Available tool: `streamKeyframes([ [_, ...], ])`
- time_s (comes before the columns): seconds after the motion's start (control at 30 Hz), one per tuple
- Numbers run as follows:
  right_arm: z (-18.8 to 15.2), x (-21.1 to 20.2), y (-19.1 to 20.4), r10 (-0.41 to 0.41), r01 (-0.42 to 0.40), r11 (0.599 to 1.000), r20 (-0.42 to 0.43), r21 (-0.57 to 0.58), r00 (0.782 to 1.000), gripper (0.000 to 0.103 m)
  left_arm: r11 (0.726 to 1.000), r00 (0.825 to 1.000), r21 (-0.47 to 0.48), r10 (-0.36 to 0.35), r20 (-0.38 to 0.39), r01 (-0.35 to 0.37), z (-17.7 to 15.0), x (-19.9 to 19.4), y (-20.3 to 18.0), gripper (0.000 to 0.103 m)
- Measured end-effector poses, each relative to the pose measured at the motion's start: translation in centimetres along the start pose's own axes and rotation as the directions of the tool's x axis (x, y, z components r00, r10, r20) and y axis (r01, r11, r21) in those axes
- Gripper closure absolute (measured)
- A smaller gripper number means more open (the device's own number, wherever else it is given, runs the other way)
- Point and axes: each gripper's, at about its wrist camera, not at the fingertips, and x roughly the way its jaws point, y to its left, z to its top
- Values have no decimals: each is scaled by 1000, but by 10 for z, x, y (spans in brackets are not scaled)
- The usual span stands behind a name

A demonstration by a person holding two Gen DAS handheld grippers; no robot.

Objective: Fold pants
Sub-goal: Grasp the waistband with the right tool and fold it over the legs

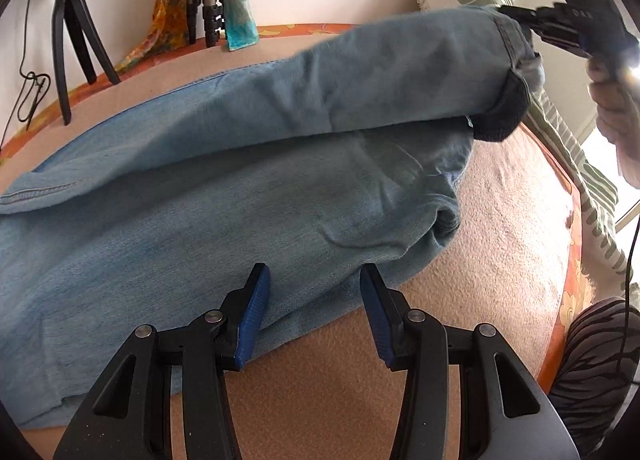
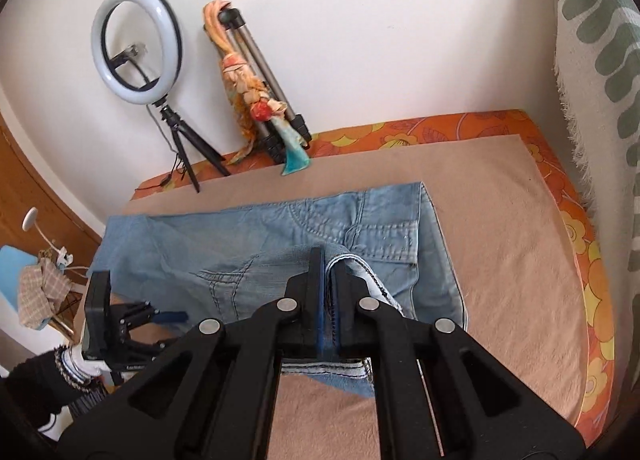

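Note:
Light blue jeans (image 1: 200, 228) lie spread on a beige blanket (image 1: 500, 240) over a bed. My right gripper (image 1: 516, 14) is shut on the hem of one pant leg (image 1: 400, 80) and holds it raised above the rest of the jeans. In the right wrist view the stitched hem is pinched between the closed pads of the right gripper (image 2: 327, 256), with the waistband end (image 2: 380, 228) lying flat beyond. My left gripper (image 1: 312, 272) stands open low over the near edge of the jeans, its blue pads apart and pinching nothing. At the jeans' left edge the left gripper (image 2: 160, 318) shows again.
A ring light on a tripod (image 2: 136, 48) and a folded tripod draped with a scarf (image 2: 256, 100) stand against the white wall at the bed's far side. A green-patterned cloth (image 2: 592, 40) hangs on the right. The orange flowered mattress edge (image 2: 580, 240) borders the blanket.

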Motion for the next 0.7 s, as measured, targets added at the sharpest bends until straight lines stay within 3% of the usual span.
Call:
streamKeyframes([
  [0.17,40,39,-22,-55,55,997,-1,47,998,99,1000,1000,-3,-9,5,9,0,0,2,58],
  [0.37,68,103,-47,-124,128,989,-60,68,990,100,1000,1000,7,-8,15,8,-2,1,1,58],
  [0.57,60,160,-82,-200,226,964,-179,137,963,100,1000,1000,-3,-20,21,20,-3,2,4,58],
  [0.7,52,169,-91,-194,232,957,-214,173,957,100,1000,1000,2,-19,21,19,-2,2,4,58],
])
